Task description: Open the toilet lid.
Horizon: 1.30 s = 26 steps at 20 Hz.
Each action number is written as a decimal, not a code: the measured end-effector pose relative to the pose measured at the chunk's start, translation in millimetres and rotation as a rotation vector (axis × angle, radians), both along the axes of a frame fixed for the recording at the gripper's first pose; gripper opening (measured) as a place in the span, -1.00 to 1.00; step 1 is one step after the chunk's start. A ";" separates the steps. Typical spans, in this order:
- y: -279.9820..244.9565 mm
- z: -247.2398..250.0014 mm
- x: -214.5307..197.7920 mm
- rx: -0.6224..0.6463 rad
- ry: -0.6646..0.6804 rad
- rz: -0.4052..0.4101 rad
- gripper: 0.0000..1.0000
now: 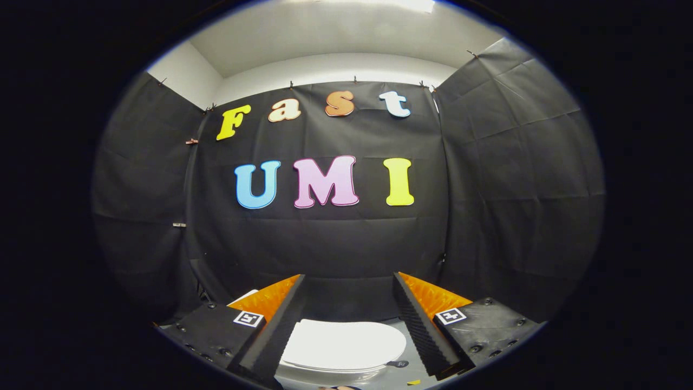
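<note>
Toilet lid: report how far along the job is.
Nothing looks done: the toilet lid lies flat and closed below. In hand: the gripper hangs open above it, fingers spread wide, touching nothing. Left: come down, catch the lid's edge and lift it.

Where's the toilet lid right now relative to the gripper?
In the gripper view the toilet lid lies closed, low down between the open gripper's two fingers, in front of the black cloth wall; nothing touches it.
</note>
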<state>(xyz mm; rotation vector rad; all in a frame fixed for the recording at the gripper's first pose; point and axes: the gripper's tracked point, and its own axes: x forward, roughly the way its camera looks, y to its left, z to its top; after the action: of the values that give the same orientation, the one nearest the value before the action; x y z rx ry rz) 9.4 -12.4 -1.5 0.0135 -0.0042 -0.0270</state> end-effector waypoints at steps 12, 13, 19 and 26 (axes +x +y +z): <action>-77.4 -53.1 52.6 0.199 0.042 -0.127 0.96; -87.7 -63.2 57.5 0.232 0.052 -0.147 0.96; -138.4 -140.1 82.1 0.406 0.155 -0.219 0.97; -192.6 -274.2 97.7 0.665 0.301 -0.308 0.98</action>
<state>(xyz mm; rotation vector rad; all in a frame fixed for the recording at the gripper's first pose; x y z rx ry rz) 107.1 -205.0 -275.7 0.6739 0.3043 -0.3372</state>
